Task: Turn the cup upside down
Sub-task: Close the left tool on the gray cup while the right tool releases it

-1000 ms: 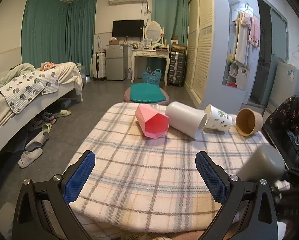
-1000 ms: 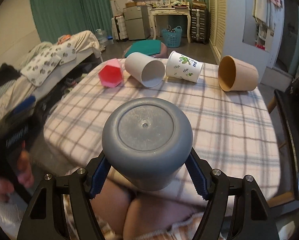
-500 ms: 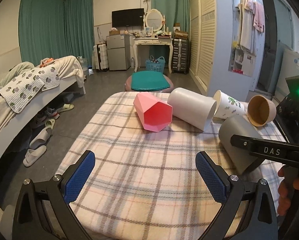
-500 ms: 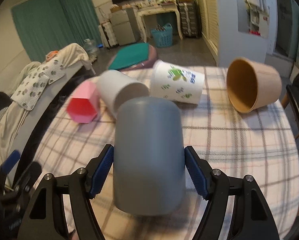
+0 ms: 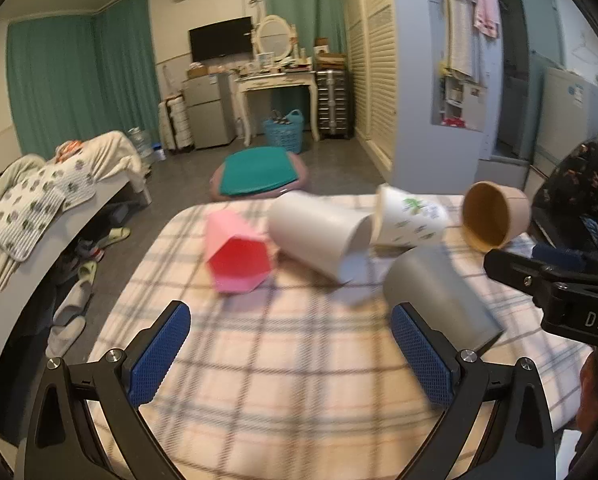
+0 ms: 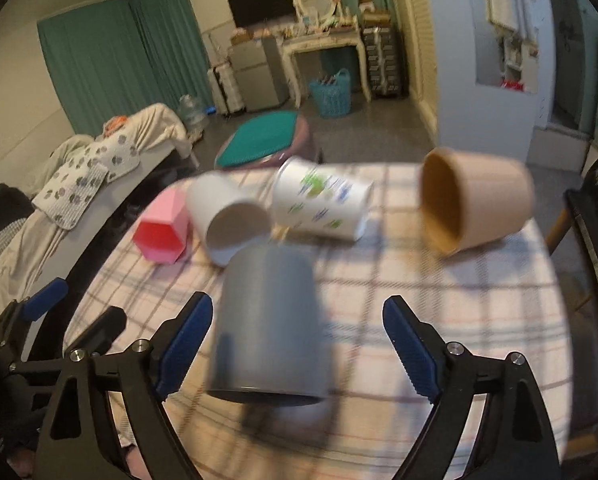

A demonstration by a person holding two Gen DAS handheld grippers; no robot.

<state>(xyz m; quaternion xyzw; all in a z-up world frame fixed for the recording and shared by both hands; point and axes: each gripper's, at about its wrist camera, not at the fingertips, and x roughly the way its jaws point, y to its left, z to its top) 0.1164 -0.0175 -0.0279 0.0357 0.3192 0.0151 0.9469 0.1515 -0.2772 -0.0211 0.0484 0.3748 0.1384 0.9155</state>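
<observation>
Grey cup [image 6: 269, 324]: mouth down on the checked cloth of the desk [image 5: 299, 360], toward the near right corner, base up; blurred, seemingly tilted a little, so full settling hard to tell.
Reason for placement: rim-down pose matching the task's goal; set in the bare near part of the desk, apart from the row of lying cups.
Right tool [image 6: 295, 344]: released, jaws spread wide on either side of the grey cup, pads not touching its wall; judged a let-go after the set-down.
Left tool [image 5: 291, 356]: spread wide, grasping nothing, hovering over the near edge of the desk.
Other cups: pink cup [image 5: 237, 254], white cup [image 5: 319, 236], leaf-print cup [image 5: 409, 222] and tan cup [image 5: 495, 216] lying on their sides along the far edge, mouths mostly toward the cameras.
Change from half a second ago: blue pads then pressed against the grey cup's sides, now clear of it; cup lower and nearer the cloth.
Change from one second ago: cup then held with its base facing the right camera, above the near edge; now turned rim-down onto the desk.
</observation>
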